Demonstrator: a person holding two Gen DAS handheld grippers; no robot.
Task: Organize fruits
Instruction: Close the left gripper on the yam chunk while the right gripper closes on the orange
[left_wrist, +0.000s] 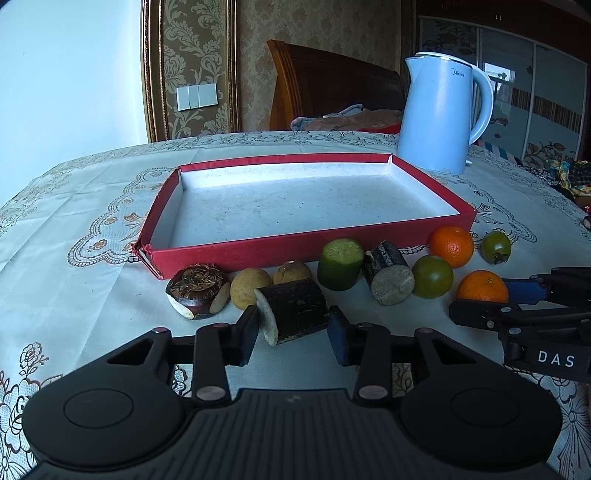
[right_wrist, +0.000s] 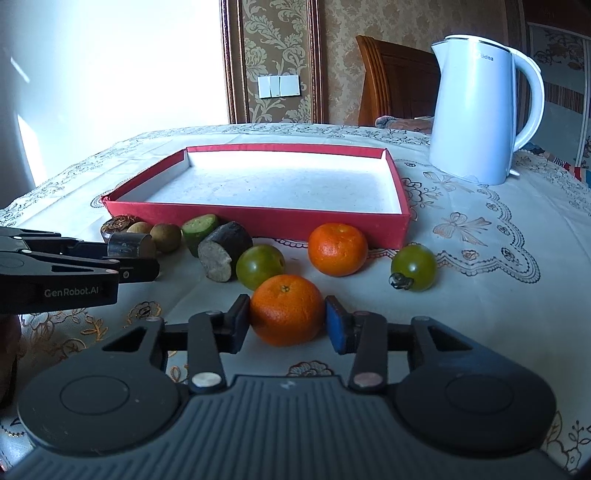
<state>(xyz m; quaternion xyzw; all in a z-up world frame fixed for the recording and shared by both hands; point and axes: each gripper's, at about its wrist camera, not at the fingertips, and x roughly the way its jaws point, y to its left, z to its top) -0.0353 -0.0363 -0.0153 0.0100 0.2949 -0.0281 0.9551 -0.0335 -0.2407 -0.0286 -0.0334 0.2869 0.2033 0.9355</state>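
A red tray (left_wrist: 255, 253) (right_wrist: 258, 219) lies on the table with nothing in it. Fruits line its near side. My left gripper (left_wrist: 293, 330) is shut on a dark sugarcane piece (left_wrist: 295, 310), which also shows in the right wrist view (right_wrist: 129, 245). My right gripper (right_wrist: 286, 321) is shut on the near orange (right_wrist: 286, 308), which also shows in the left wrist view (left_wrist: 482, 286). A second orange (right_wrist: 338, 254), two green tomatoes (right_wrist: 260, 266) (right_wrist: 413, 267), another sugarcane piece (right_wrist: 221, 253), a green cucumber chunk (left_wrist: 340, 264), two longans (left_wrist: 249, 288) and a water chestnut (left_wrist: 195, 291) rest on the cloth.
A pale blue kettle (left_wrist: 439, 110) (right_wrist: 476, 110) stands behind the tray's far right corner. A patterned tablecloth (left_wrist: 74, 221) covers the table. A wooden headboard (left_wrist: 332, 81) and wallpapered wall lie beyond the far edge.
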